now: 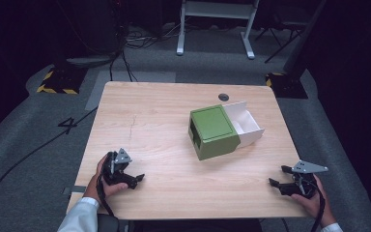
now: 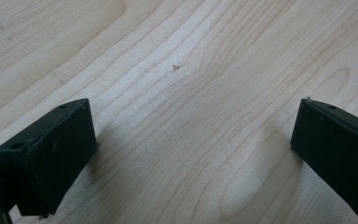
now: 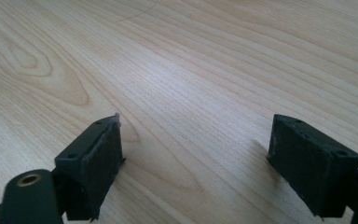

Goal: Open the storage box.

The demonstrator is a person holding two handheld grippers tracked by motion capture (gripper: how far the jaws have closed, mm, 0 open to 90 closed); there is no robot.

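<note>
Near edge first: I've got the left gripper (image 1: 136,180) resting on the table (image 1: 149,125) at the front left, jaws spread wide, nothing but bare wood between them in the left gripper view. Right gripper (image 1: 278,176) same story at the front right, jaws apart and empty. Further out, mid-table and a bit right of centre, sits the green box (image 1: 214,131) with its white drawer (image 1: 245,123) pulled out on the far-right side, looks empty. Both grippers are well apart from it. My read: box work not started; reaching and handling the drawer are all left.
</note>
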